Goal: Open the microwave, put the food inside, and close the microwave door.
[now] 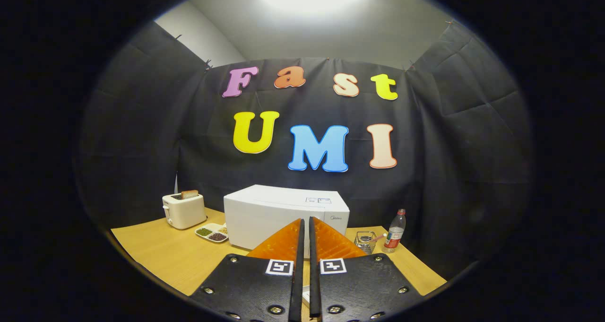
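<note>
A white microwave stands on the wooden table with its door closed, straight ahead of me and beyond my fingers. My gripper is shut, its two fingers nearly touching with nothing between them, and its tips overlap the microwave's front. A white divided dish of food, holding green, dark and pale portions, lies on the table just left of the microwave.
A white toaster with a slice of bread sticking up sits at the far left. Right of the microwave stand a small wire basket and a plastic bottle with a red cap. Black cloth walls enclose the table.
</note>
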`<state>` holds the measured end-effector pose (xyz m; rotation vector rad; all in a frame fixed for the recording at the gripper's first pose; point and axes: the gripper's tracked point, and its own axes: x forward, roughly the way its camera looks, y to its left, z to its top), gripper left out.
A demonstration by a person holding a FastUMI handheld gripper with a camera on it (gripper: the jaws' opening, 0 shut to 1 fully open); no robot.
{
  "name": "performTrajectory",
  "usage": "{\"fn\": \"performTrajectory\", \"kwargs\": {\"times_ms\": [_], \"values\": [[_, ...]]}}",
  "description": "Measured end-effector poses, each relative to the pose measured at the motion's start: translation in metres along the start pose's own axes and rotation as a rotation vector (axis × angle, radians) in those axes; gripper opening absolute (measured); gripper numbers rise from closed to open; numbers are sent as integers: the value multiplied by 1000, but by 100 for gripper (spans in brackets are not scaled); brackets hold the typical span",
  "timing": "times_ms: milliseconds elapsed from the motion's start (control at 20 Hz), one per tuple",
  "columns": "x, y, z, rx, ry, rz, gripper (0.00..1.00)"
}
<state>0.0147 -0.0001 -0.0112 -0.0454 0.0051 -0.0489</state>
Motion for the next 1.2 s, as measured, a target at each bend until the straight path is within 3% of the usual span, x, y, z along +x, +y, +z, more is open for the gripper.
{"fn": "performTrajectory", "kwargs": {"times_ms": [150, 600, 750, 1200], "values": [[-11, 0, 1, -53, -14, 6, 6], [-28, -9, 18, -17, -72, -32, 6], [-26, -8, 16, -27, -60, -39, 92], [-24, -8, 14, -11, -56, -38, 96]]}}
